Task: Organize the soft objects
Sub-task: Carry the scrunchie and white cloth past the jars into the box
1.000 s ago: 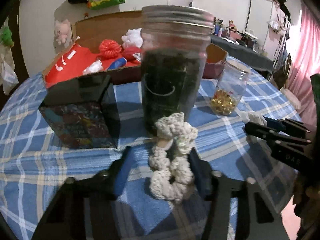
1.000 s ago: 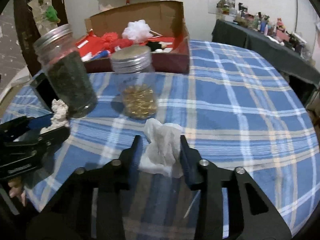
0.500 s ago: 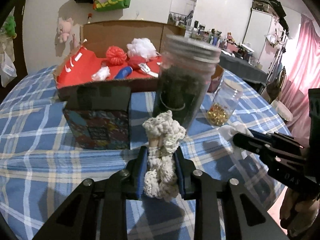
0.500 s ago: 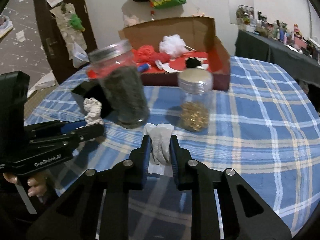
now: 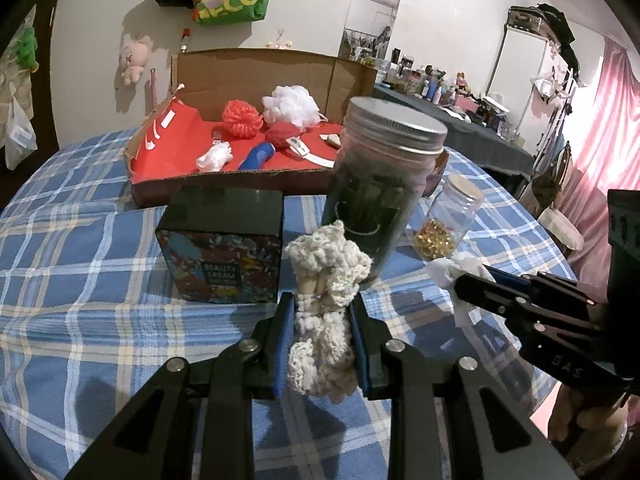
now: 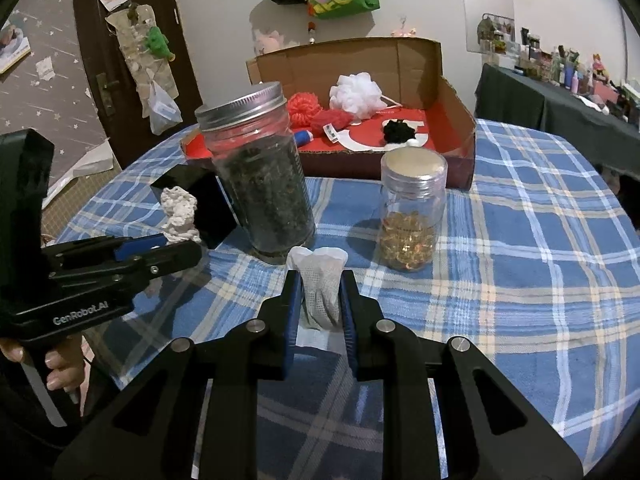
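My left gripper [image 5: 322, 304] is shut on a cream crocheted scrunchie [image 5: 324, 296] and holds it above the blue plaid tablecloth [image 5: 80, 260]; the scrunchie also shows in the right wrist view [image 6: 179, 216]. My right gripper [image 6: 320, 280] is shut on a white mesh cloth [image 6: 320, 284] and holds it off the table; the cloth also shows in the left wrist view [image 5: 448, 276]. A cardboard box [image 5: 256, 68] with a red lining stands at the back and holds a white pouf [image 5: 290, 104], a red pouf [image 5: 242, 118] and other soft items.
A tall jar of dark leaves [image 5: 380, 188] stands just beyond the scrunchie. A small jar of gold pieces [image 6: 412, 220] stands to its right. A black Beauty Cream box [image 5: 224, 240] sits to its left. A dark side table [image 6: 560, 108] with bottles stands at the right.
Both grippers have closed on their items and lifted them off the table. Both views have risen and pulled back from the jars.
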Motion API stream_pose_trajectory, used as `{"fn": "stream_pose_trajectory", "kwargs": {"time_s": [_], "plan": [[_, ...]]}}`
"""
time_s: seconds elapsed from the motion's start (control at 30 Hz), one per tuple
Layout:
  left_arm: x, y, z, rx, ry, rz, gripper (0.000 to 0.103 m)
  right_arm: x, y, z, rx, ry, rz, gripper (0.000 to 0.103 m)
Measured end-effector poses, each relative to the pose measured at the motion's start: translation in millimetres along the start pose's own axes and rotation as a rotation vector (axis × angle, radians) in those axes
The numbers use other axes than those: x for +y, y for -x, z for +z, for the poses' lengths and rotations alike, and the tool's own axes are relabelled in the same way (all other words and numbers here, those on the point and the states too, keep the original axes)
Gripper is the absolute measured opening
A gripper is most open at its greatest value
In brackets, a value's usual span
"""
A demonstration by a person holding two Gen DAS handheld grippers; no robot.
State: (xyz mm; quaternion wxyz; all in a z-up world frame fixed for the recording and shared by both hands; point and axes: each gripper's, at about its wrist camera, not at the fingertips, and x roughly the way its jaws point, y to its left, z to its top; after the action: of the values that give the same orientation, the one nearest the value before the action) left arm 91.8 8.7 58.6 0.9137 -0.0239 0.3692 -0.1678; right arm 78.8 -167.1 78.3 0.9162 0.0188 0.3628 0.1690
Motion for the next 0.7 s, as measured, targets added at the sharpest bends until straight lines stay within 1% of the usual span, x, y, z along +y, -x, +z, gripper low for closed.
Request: {"fn": "stream_pose_trajectory", "kwargs": {"time_s": [0.17, 0.27, 0.37, 0.53, 0.7], "plan": [[-0.8, 2.7, 6.5, 0.008, -0.001, 0.010, 0.028, 5.0, 1.3, 5.3, -0.006, 0.029, -0.032, 0.019], [0.4, 0.0, 12.8, 0.039, 0.007, 0.011, 0.028, 6.7, -1.2, 10.5, 0.001, 0.039, -0.057, 0.019], [1.2, -3.1, 19.4, 0.072, 0.006, 0.028, 0.028, 8.9, -4.6, 16.5, 0.004, 0.059, -0.099, 0.019], [3.3, -1.6, 32.3, 0.099, 0.001, 0.034, 0.028, 13.5, -6.2, 24.2, 0.001, 0.083, -0.135, 0.019], [0.8, 0.8, 42.6, 0.109, -0.020, 0.045, 0.028, 16.9, -7.2, 32.5, -0.001, 0.104, -0.149, 0.019]]}}
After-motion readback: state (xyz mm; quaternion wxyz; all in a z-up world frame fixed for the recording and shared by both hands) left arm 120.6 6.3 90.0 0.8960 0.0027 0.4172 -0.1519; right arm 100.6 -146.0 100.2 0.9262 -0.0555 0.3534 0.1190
